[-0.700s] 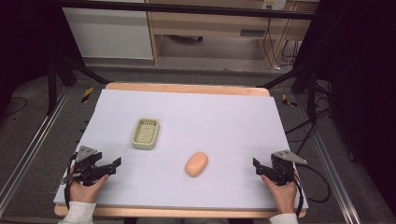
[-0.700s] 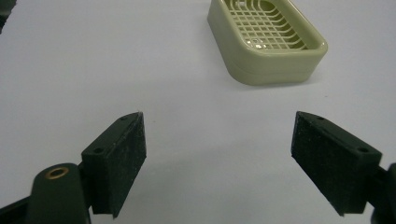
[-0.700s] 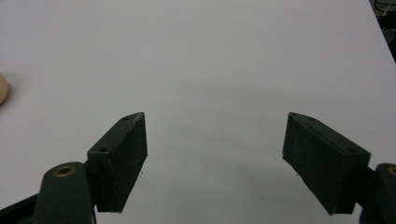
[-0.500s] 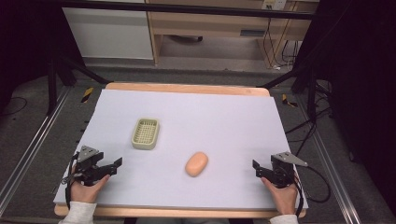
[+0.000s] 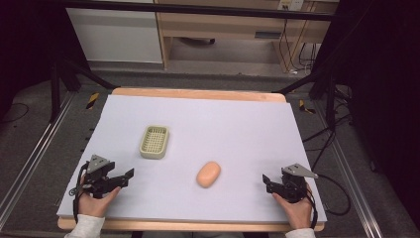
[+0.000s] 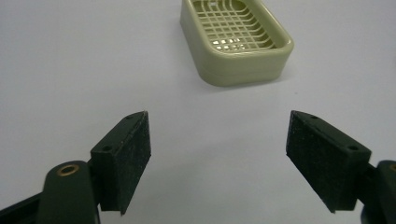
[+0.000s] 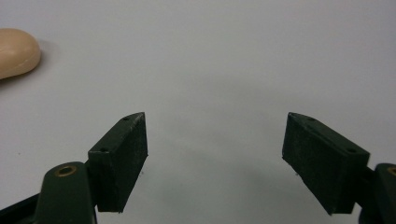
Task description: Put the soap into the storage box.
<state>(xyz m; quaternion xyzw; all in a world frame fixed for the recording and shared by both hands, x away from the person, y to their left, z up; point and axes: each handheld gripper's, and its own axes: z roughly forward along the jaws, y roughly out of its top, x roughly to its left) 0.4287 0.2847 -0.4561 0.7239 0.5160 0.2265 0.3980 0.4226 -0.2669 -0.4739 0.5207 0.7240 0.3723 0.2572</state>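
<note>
A pale green slotted soap dish (image 5: 154,141) sits left of the table's middle, empty. An orange oval soap bar (image 5: 208,174) lies right of it, nearer the front edge. My left gripper (image 5: 124,177) rests at the front left, open, with nothing between its jaws. In the left gripper view the soap dish (image 6: 236,39) stands ahead and slightly right of the open gripper (image 6: 219,154). My right gripper (image 5: 267,182) rests at the front right, open and empty. In the right gripper view the soap bar (image 7: 16,51) lies at the far left, ahead of the gripper (image 7: 215,154).
The white table sheet (image 5: 233,124) has a wooden rim (image 5: 198,93) at its far edge. Beyond the table stand a white cabinet (image 5: 115,34) and wooden shelving (image 5: 233,34). A cable (image 5: 337,186) trails off the right gripper past the table's right edge.
The right gripper has shifted very slightly; the left gripper, dish and soap have not moved.
</note>
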